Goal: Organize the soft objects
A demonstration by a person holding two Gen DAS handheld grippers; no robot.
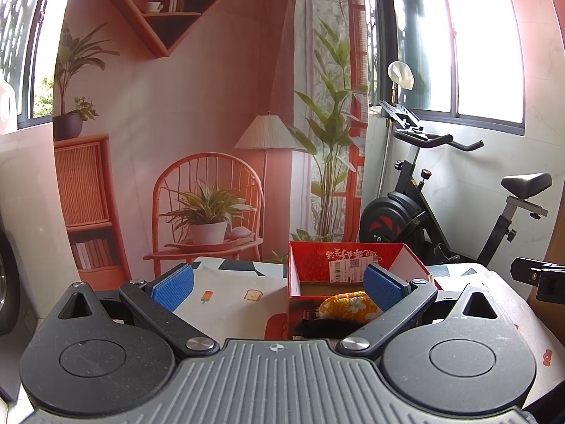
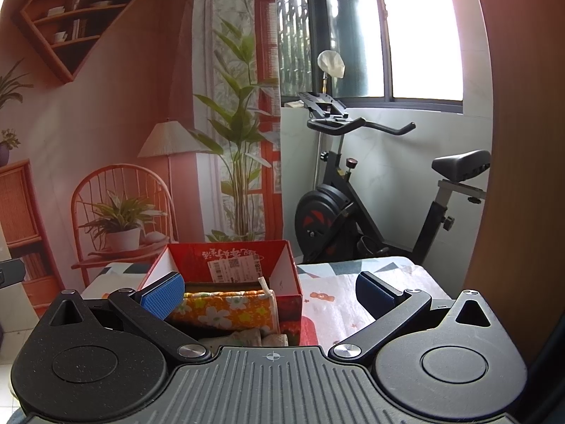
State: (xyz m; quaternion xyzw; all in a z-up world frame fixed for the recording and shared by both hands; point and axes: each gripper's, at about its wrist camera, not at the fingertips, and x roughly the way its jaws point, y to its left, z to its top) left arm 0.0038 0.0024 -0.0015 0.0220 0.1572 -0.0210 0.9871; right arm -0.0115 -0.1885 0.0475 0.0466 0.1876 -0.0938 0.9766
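A printed room backdrop (image 1: 197, 106) and one black exercise bike (image 2: 370, 205) stand behind a bench (image 1: 226, 300) draped in a patterned cloth, where two handheld grippers face a single open red cardboard box (image 1: 339, 265) near the bench's far edge. The box seems to serve as the collecting bin for the soft goods: one orange floral cloth item (image 2: 226, 309), with a white loop at its end, lies inside against the near wall, and pale folded fabric (image 2: 257, 337) shows just below it, too hidden by the gripper body to count or name. In the left wrist view a dark shape sits under the floral piece, also unclear. The left gripper (image 1: 279, 288) hangs over the bench just short of the box, jaws spread wide and holding nothing, one blue pad (image 1: 383, 289) overlapping the box's open top. The right gripper (image 2: 270, 295) is likewise spread and empty, its left pad (image 2: 162, 298) at the box's near left corner. With both tools free and no loose soft items visible on the bench, the sorting looks close to finished, though the bench's near edge is out of sight.
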